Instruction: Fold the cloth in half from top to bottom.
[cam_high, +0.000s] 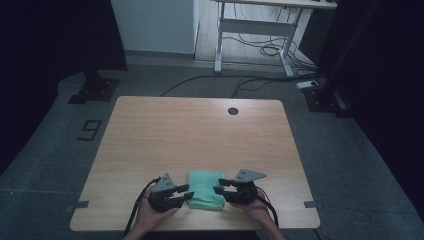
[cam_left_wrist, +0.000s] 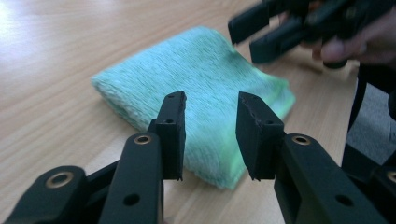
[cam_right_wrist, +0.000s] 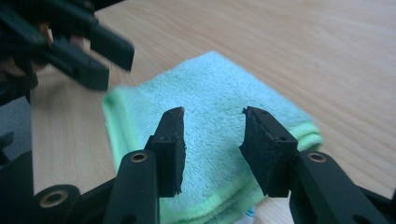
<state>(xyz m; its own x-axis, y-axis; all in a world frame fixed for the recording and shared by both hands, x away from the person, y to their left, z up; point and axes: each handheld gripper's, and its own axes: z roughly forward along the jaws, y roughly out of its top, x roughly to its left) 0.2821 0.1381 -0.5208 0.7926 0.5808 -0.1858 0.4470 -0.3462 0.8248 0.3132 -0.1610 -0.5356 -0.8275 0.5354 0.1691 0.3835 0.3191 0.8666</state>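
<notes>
A folded green towel (cam_high: 206, 190) lies flat on the wooden table (cam_high: 200, 135) near its front edge. My left gripper (cam_high: 186, 192) sits at the towel's left side and my right gripper (cam_high: 219, 186) at its right side, tips facing each other. In the left gripper view the jaws (cam_left_wrist: 210, 135) stand apart over the towel's (cam_left_wrist: 201, 65) near edge with nothing pinched, and the right gripper (cam_left_wrist: 252, 35) shows beyond. In the right gripper view the jaws (cam_right_wrist: 212, 144) are likewise apart above the towel (cam_right_wrist: 210, 93), with the left gripper (cam_right_wrist: 107, 60) across from it.
A round cable hole (cam_high: 233, 111) sits at the table's far edge. Behind the table a white desk frame (cam_high: 250, 30) stands on the floor with loose cables (cam_high: 265, 50). Black stand bases (cam_high: 95, 90) rest on the floor at both sides.
</notes>
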